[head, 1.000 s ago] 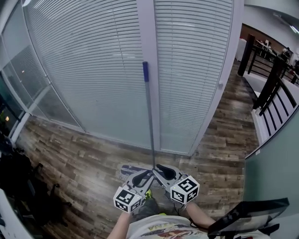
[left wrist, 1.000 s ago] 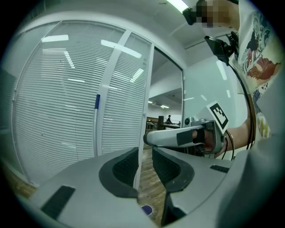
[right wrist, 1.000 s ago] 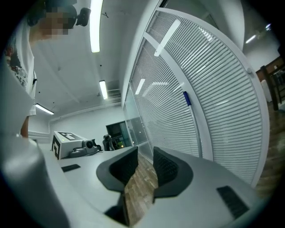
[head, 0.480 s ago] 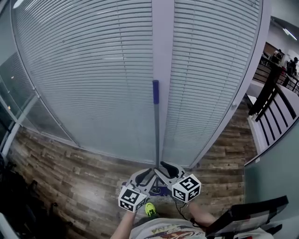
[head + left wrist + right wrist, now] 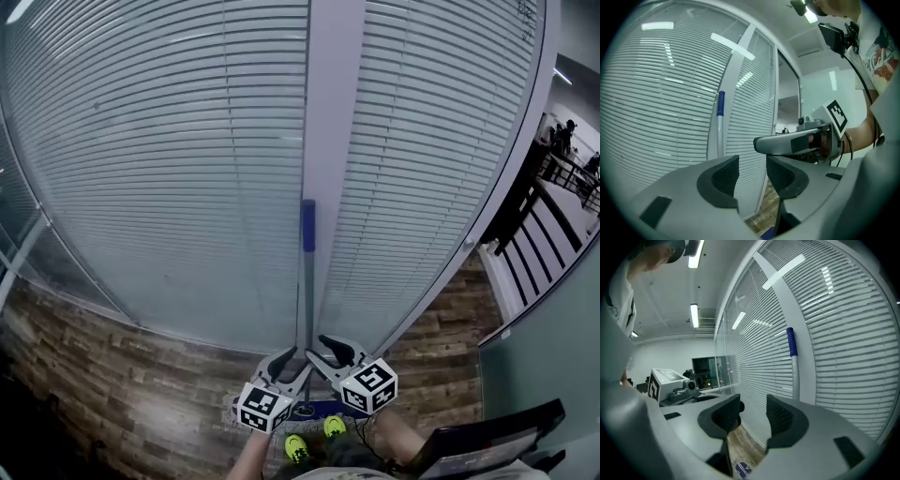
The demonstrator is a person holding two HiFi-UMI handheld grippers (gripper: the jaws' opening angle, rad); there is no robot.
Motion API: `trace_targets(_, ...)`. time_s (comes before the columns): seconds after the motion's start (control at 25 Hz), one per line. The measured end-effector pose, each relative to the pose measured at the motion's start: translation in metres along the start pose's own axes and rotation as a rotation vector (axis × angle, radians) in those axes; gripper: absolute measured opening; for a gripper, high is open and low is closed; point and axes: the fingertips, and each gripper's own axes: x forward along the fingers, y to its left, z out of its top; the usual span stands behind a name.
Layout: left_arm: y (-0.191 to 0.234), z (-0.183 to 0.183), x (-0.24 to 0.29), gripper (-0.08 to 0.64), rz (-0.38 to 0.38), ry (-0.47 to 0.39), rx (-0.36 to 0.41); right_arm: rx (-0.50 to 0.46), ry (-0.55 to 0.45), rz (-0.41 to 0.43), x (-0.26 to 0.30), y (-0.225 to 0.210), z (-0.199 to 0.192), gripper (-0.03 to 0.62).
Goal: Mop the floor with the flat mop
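Note:
The flat mop's grey handle (image 5: 306,291) with a blue top grip (image 5: 307,225) stands upright against the white pillar (image 5: 333,112) between the blind-covered glass panels. Its head (image 5: 314,410) lies on the floor just behind the grippers. My left gripper (image 5: 284,363) and right gripper (image 5: 328,349) flank the handle's lower end; both jaws are opening, with nothing between them. In the left gripper view, the handle (image 5: 714,136) stands left of the left gripper (image 5: 752,169), free of it. In the right gripper view, the handle (image 5: 794,373) stands right of the right gripper (image 5: 753,412).
Glass walls with white blinds (image 5: 159,169) fill the front. Wood-plank floor (image 5: 112,375) runs along their base. A black railing (image 5: 544,187) stands at the right, and a dark screen (image 5: 487,441) sits at the lower right. The person's yellow-green shoes (image 5: 297,448) show below the grippers.
Both grippers moved toward the glass wall with the mop, then opened off its handle. The handle now stands against the pillar, outside both pairs of jaws.

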Motion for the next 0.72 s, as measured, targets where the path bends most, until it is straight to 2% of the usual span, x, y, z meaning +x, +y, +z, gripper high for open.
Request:
trace_targets(0.16, 0.015, 0.000, 0.036, 0.167, -0.006, 0.003, 0.043, -0.026, -0.009, -0.014, 0.016, -0.030, 0.001, 0.155)
trace_targets(0.4, 0.061, 0.023, 0.090, 0.181, 0.085, -0.021, 0.132, -0.069, -0.064, -0.027, 0.042, -0.083, 0.025, 0.164)
trace_targets(0.6, 0.122, 0.064, 0.147, 0.193, 0.160, -0.032, 0.126, -0.063, -0.083, -0.018, 0.083, -0.133, 0.072, 0.168)
trace_targets(0.72, 0.133, 0.075, 0.168, 0.193, 0.164, -0.030, 0.130, -0.073, -0.087, -0.008, 0.094, -0.145, 0.087, 0.169)
